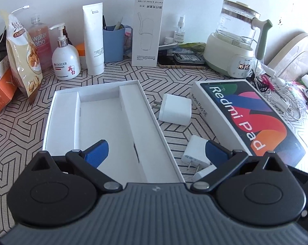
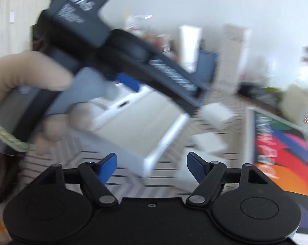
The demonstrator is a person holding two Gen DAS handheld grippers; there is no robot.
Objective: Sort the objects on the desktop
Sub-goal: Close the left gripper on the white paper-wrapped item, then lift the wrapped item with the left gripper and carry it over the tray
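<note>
Item: desk-sorting scene, two hand-held grippers over a patterned tabletop. White box tray, open and bare inside, divided into three lengthwise compartments, long axis running away from the left wrist camera. Lid printed "Redmi Pad" lay flat to the right of the tray, roughly parallel to it. Between tray and lid lay the loose pieces: a square white charger farther back, prongs pointing toward the tray, and a nearer white plug adapter, prongs toward the camera, with a further small white piece just beside it. Left gripper stood wide apart and held nothing; its left pad hung over the tray's middle compartment, its right pad overlapped the near adapter in view, contact not determinable. Right gripper was partly spread, nothing between its pads, blurred by motion; in its view the tray's near corner sat just ahead and left, the white pieces ahead and right. A hand gripped the left tool's handle. Judgement: the near adapter lay right of the left gripper's centre line and close under its right finger, so the left hand seemed the nearer; its destination, the tray, lay immediately leftward.
</note>
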